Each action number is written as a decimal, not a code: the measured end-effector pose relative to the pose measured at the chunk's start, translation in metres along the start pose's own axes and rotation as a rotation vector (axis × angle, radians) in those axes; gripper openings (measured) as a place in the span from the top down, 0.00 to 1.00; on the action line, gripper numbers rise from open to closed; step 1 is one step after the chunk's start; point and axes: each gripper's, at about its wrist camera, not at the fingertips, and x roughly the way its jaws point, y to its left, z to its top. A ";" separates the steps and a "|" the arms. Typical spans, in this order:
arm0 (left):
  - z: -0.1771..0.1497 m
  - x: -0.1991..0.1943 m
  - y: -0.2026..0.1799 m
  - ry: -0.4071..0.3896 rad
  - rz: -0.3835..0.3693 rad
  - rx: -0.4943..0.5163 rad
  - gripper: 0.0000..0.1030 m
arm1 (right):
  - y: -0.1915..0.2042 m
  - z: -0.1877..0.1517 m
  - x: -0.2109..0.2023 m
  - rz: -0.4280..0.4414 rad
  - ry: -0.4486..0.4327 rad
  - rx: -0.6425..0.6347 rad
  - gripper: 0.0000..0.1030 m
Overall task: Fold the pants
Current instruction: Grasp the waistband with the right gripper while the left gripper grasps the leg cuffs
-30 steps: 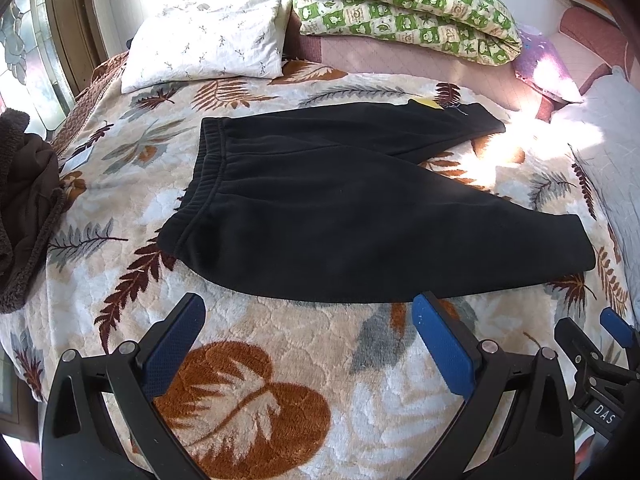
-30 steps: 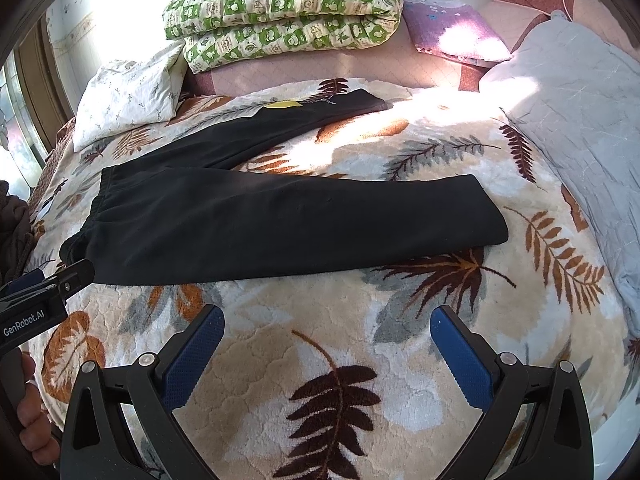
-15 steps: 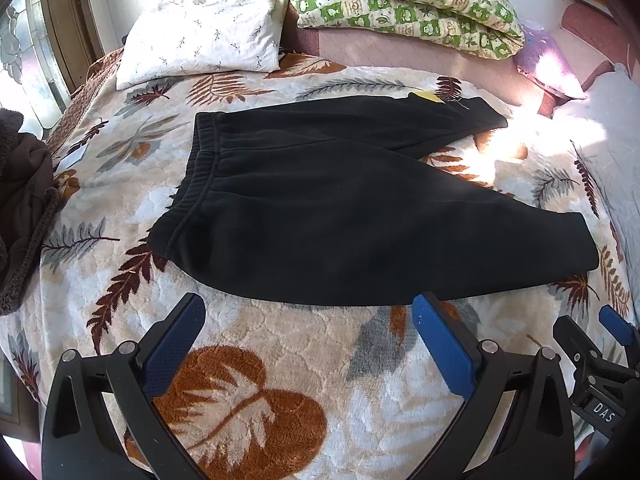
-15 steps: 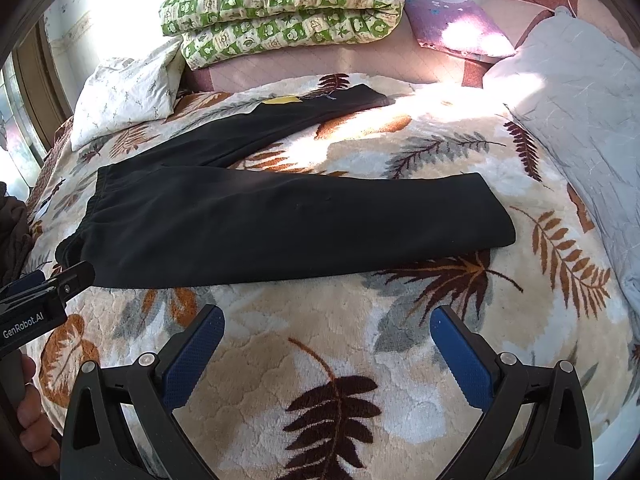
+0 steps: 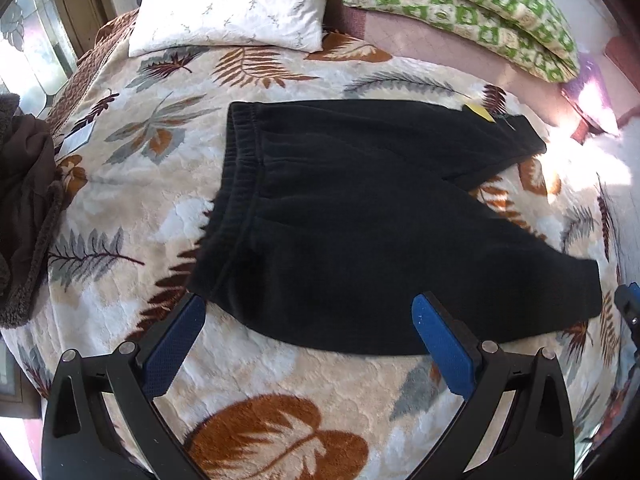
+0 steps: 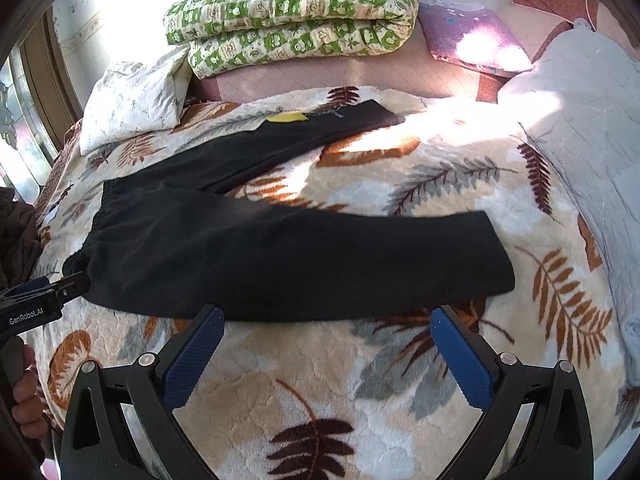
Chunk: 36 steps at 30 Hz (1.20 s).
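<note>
Black pants (image 5: pixel 360 216) lie flat on the leaf-patterned bedspread (image 5: pixel 264 392), waistband to the left, the two legs spread apart toward the right. A yellow tag (image 6: pixel 287 117) sits on the far leg. My left gripper (image 5: pixel 308 312) is open, its blue pads right at the near edge of the pants by the waist corner. My right gripper (image 6: pixel 326 318) is open too, its pads at the near edge of the closer leg (image 6: pixel 320 260). Neither holds any cloth. The left gripper (image 6: pixel 44 294) also shows at the left of the right wrist view, held by a hand (image 6: pixel 26 400).
A white pillow (image 5: pixel 232 4), a folded green-checked quilt (image 6: pixel 292 12) and a purple cushion (image 6: pixel 472 36) lie at the head of the bed. A grey quilt (image 6: pixel 588 132) covers the right side. Brown clothing (image 5: pixel 24 208) is piled at the left edge by a window.
Both grippers have moved forward and down toward the pants; their pads now reach the near edge of the cloth. The pants have not moved.
</note>
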 end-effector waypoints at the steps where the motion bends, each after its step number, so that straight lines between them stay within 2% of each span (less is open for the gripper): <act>1: 0.010 0.002 0.007 0.008 -0.001 -0.020 0.00 | -0.004 0.013 -0.001 0.009 -0.014 -0.007 0.00; 4: 0.047 0.014 0.033 0.051 0.002 -0.093 0.00 | -0.016 0.061 0.005 0.045 -0.050 -0.042 0.00; 7: 0.082 0.028 0.055 0.102 -0.017 -0.145 0.00 | -0.031 0.115 0.031 0.050 -0.036 -0.059 0.00; 12: 0.128 0.054 0.081 0.167 -0.050 -0.233 0.00 | -0.057 0.196 0.102 0.074 0.041 -0.086 0.03; 17: 0.154 0.085 0.100 0.236 -0.114 -0.340 0.00 | -0.068 0.251 0.184 0.137 0.132 -0.093 0.08; 21: 0.158 0.110 0.100 0.287 -0.113 -0.346 0.00 | -0.074 0.275 0.239 0.164 0.179 -0.073 0.14; 25: 0.162 0.126 0.098 0.314 -0.117 -0.343 0.00 | -0.076 0.284 0.276 0.185 0.225 -0.065 0.20; 30: 0.168 0.137 0.099 0.320 -0.136 -0.353 0.00 | -0.074 0.289 0.297 0.231 0.237 -0.047 0.24; 36: 0.174 0.150 0.091 0.350 -0.180 -0.334 0.02 | -0.070 0.286 0.311 0.217 0.245 -0.082 0.27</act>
